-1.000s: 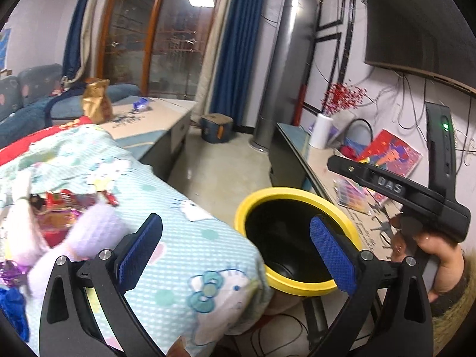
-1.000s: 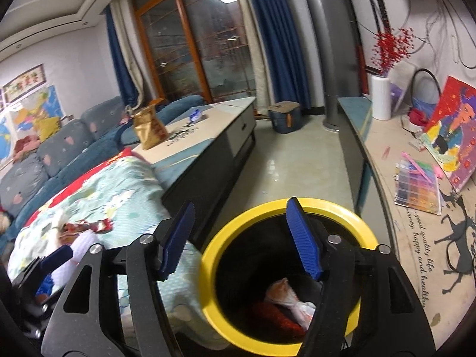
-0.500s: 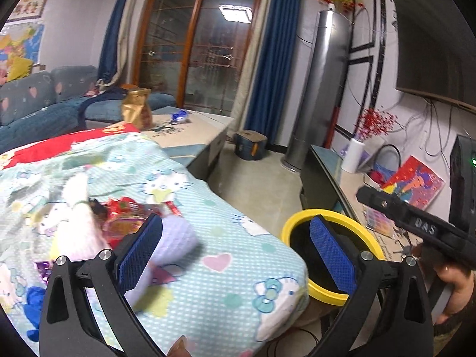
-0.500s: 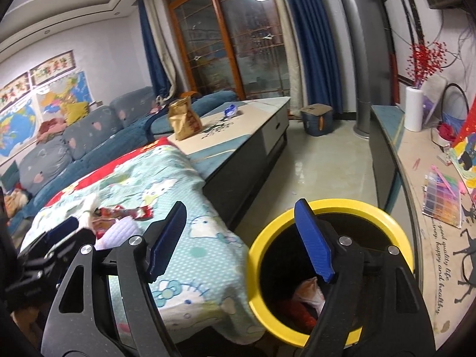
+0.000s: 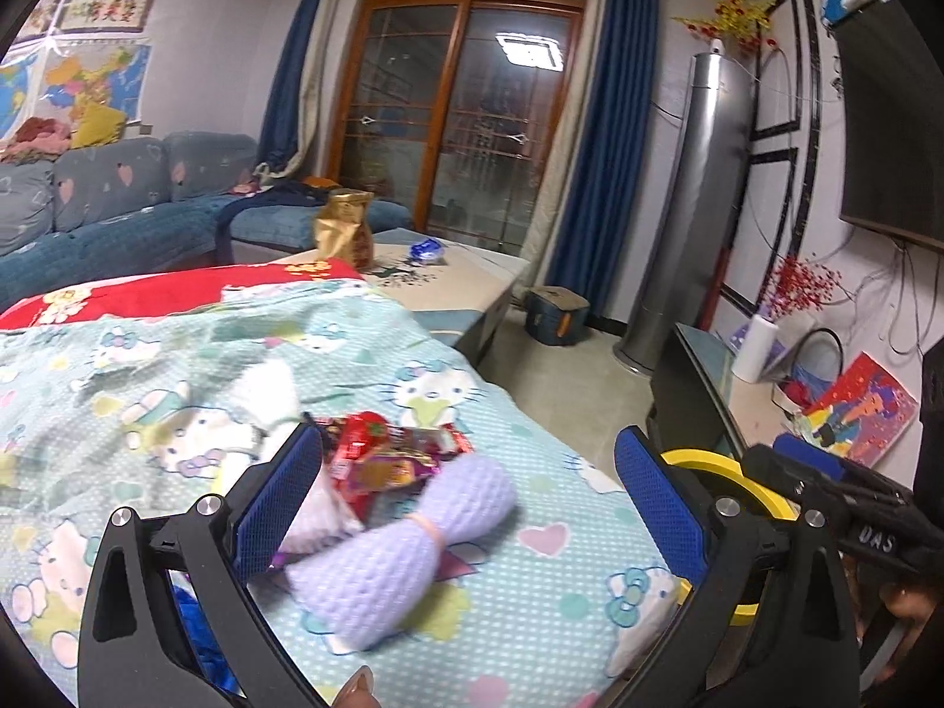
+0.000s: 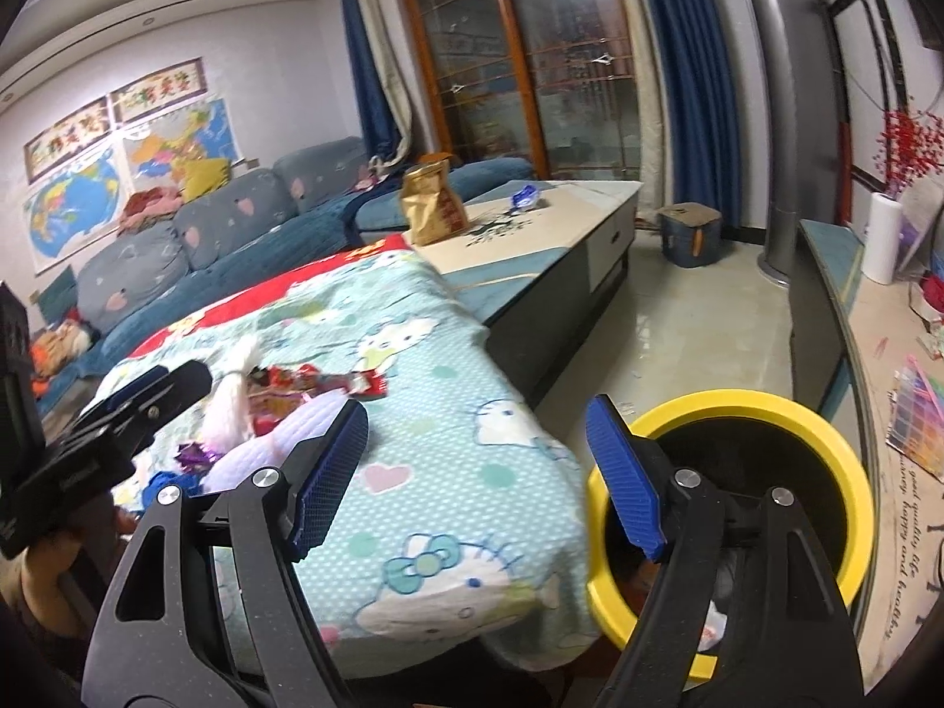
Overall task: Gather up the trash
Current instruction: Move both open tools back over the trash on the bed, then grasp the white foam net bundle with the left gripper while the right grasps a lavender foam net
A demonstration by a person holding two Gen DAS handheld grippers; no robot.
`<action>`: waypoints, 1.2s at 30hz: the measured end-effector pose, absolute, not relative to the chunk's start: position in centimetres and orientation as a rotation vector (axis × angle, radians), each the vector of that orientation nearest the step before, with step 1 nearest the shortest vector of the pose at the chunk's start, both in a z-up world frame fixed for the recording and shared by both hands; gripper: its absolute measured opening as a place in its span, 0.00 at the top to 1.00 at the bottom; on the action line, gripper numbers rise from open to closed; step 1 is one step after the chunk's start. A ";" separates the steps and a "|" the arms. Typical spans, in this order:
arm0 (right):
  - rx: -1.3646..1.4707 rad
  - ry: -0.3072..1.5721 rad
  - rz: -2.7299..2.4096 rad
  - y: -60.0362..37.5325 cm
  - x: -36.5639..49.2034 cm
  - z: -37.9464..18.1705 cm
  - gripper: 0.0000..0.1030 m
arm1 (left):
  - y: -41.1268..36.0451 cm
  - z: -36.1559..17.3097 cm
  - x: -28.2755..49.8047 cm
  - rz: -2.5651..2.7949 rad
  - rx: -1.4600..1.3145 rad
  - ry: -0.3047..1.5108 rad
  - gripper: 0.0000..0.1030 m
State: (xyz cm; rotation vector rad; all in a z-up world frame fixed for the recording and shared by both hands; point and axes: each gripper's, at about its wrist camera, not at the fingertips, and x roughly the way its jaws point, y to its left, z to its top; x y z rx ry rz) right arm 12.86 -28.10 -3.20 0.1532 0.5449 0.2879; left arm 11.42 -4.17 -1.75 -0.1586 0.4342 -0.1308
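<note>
Red snack wrappers [image 5: 383, 460] lie crumpled on a cartoon-cat blanket [image 5: 177, 366], next to a lilac knitted bundle [image 5: 401, 543] and a white one [image 5: 318, 507]. My left gripper [image 5: 466, 501] is open above them, and the wrappers and lilac bundle show between its blue pads without touching them. The yellow-rimmed black bin [image 6: 767, 413] stands on the floor beside the blanket's corner. My right gripper [image 6: 478, 478] is open and empty, with one finger over the blanket and the other over the bin's rim. In the right wrist view the wrappers [image 6: 312, 383] lie ahead to the left, near the left gripper's body [image 6: 135, 407].
A low table [image 6: 566, 218] carries a gold bag [image 6: 430, 206] and a blue wrapper [image 6: 525, 197]. A blue sofa [image 5: 118, 218] lines the back left. A long TV bench [image 6: 838, 295] with a paper roll and craft items runs behind the bin. Tiled floor [image 6: 696, 342] lies between.
Both views have swung left, away from the bin and over the blanket. The bin has slid to the right edge of the left wrist view. The wrappers now show between the left fingers.
</note>
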 end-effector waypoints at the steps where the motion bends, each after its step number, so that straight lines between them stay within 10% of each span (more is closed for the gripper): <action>1: 0.147 0.549 0.301 -27.6 12.9 -3.2 0.34 | -3.6 -1.7 11.4 -0.120 -0.166 0.433 0.06; 21: 0.099 0.682 0.448 -19.5 17.5 -5.6 0.31 | 4.2 -4.5 12.5 0.033 -0.246 0.564 0.07; 29: 0.127 0.753 0.479 -17.4 20.5 -7.3 0.31 | 4.7 -5.7 13.6 -0.031 -0.314 0.612 0.41; 36: 0.181 0.822 0.502 -16.4 22.3 -8.9 0.37 | 4.2 -6.5 14.6 -0.077 -0.335 0.655 0.51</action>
